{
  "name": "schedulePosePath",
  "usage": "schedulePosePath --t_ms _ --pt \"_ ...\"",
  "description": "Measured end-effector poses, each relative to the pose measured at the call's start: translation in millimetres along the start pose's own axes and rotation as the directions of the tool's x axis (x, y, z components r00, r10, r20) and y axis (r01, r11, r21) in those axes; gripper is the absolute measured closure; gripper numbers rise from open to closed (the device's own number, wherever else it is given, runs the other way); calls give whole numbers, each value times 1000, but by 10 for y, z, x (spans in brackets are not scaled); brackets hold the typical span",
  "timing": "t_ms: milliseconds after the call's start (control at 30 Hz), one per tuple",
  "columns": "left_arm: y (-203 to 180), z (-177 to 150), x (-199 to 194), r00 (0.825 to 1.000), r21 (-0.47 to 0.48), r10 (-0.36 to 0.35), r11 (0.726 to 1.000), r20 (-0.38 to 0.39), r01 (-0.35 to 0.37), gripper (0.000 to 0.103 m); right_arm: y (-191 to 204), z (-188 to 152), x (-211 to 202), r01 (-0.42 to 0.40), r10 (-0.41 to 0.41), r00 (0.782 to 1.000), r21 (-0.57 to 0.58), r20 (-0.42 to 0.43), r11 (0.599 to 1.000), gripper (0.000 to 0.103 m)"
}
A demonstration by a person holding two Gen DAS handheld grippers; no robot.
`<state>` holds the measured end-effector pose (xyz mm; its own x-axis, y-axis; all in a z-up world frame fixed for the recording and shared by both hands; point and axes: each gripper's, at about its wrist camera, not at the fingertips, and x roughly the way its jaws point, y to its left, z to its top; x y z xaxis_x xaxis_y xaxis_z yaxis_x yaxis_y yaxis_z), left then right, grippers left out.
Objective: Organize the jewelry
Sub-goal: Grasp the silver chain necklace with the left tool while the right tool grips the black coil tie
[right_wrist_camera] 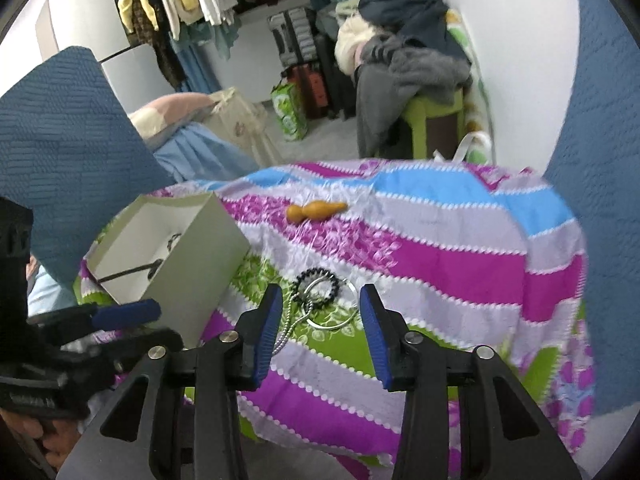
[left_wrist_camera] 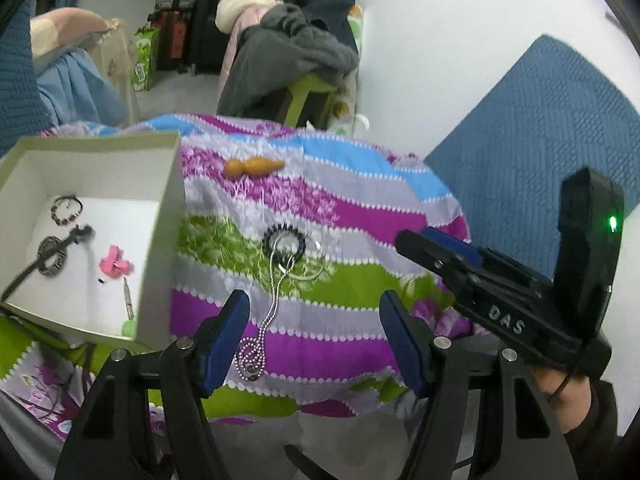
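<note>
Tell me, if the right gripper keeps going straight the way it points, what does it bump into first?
Probably the jewelry pile: between the open right gripper's blue fingers lie the black bead bracelet and silver rings on the striped cloth. Depth is hard to judge.

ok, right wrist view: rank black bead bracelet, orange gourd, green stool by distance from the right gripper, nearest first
From the right gripper:
1. Black bead bracelet, just ahead between the jaws, on the cloth.
2. Orange gourd, farther back on the cloth.
3. Green stool, beyond the table, under clothes.

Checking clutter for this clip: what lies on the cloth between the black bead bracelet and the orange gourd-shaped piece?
Nothing: between the black bead bracelet and the orange gourd-shaped piece only bare striped cloth shows, in both wrist views.
</note>
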<state>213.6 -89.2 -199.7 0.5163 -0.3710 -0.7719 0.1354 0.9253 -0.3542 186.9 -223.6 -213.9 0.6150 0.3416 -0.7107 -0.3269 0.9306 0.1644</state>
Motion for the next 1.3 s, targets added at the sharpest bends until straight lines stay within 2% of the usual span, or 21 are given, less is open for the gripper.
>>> schedulePosePath --t_ms 300,467,567,767,967,1000,1133,1200,1300 --pt "118 -120 587 995 9 26 1000 -91 -25 54 -184 -31 610 -78 82 990 42 -114 996 75" --pt "157 -72 866 995 37 38 999 -95 -34 56 -226 -1 869 -96 104 981 51 -161 994 76" --pt "184 -14 1019 995 49 44 998 -92 -39 63 -265 22 1001 -91 99 978 50 -183 995 78" --pt "237 44 1288 993 67 45 997 -108 -38 63 -367 15 1110 -105 120 971 80 -208 991 79" --pt "195 84 1433 994 113 51 993 -92 -40 65 -410 29 1193 -128 148 963 98 -226 987 81" --pt "190 87 1468 994 120 58 992 -95 -46 71 -411 34 1214 -128 148 962 98 -231 987 82" --pt "212 127 1542 994 124 78 990 -75 -69 83 -409 40 1294 -119 138 958 88 -250 989 82" --pt "239 148 1558 994 120 85 990 -64 -77 93 -416 40 1338 -112 130 957 84 -260 990 82" --pt "293 181 1567 995 94 68 994 -66 -62 98 -406 46 1387 -93 107 958 65 -267 994 82"
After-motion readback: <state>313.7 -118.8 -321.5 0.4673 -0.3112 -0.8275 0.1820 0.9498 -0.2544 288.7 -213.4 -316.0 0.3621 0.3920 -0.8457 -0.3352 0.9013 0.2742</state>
